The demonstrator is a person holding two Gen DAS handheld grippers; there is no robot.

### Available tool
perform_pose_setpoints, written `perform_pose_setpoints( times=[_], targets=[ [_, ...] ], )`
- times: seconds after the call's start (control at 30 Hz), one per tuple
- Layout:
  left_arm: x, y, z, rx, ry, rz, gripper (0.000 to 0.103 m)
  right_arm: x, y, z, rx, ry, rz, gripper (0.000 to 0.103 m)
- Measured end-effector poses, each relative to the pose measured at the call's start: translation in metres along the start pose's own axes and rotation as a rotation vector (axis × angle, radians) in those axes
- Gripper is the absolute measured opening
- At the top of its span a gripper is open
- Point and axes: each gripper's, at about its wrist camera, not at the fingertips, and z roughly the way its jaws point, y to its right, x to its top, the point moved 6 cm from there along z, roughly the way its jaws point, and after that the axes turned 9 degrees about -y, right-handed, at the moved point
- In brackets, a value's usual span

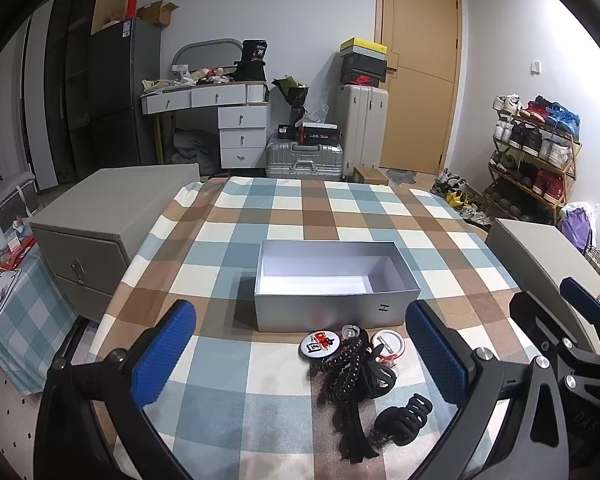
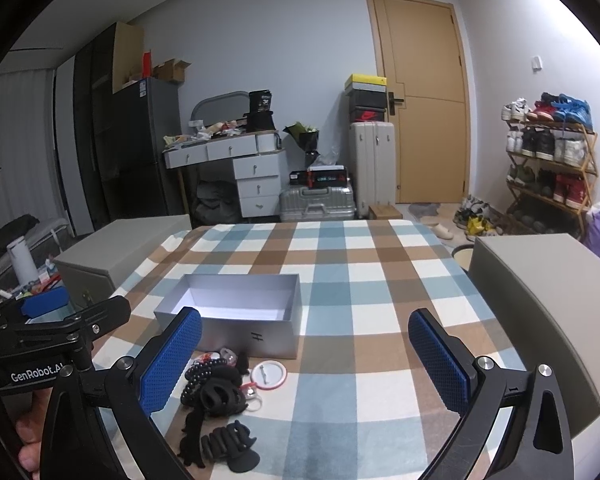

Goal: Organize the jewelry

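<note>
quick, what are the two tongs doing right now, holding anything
Left tongs: open, holding nothing, above the pile of hair clips and beads.
Right tongs: open, holding nothing.

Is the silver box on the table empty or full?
Empty: the silver box has no lid, and only its bare white floor shows.

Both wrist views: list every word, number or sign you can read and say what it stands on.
"GenRobot.AI": on the left gripper body, right wrist view.
"H": front wall of the silver box.
"DAS": faint, on the right gripper frame, left wrist view.
"36": black bag on the dresser, barely legible.
Round badge: red and black print, unreadable.
Shoe boxes and fridge sticker: too small.
</note>
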Motion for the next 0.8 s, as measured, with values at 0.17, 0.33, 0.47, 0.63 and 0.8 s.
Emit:
perform_pose_setpoints(
  times=[0.17,0.33,0.47,0.63,0.8],
  targets=[
    [-0.0014,-0.0001,0.0002,-0.001,-0.005,-0.002,0.102,-0.0003,0.0,-0.0006,-0.002,0.002,0.003,0.103],
    [-0.0012,0.0006,-0.0008,0.0,-0.005,0.004,0.102,-0.001,-0.0005,-0.0017,0.002,0.002,0.005,0.103],
    [-0.001,0.0005,-0.0002,-0.002,-0.006,0.003,0.102,-0.0007,0.0001,-0.0027,0.005,0.002,0.006,0.103],
    [-0.0039,0.0007,0.0006,-0.002,-0.012,0.004,0.102,-0.0005,0.0005,-0.0024,0.009,-0.001,0.008,0.103],
    [-0.0045,0.0006,0.0017,-0.005,-0.018,0.006,0.102,-0.0021,-0.002,-0.0008,0.025,-0.007,-0.002,0.103]
  ],
)
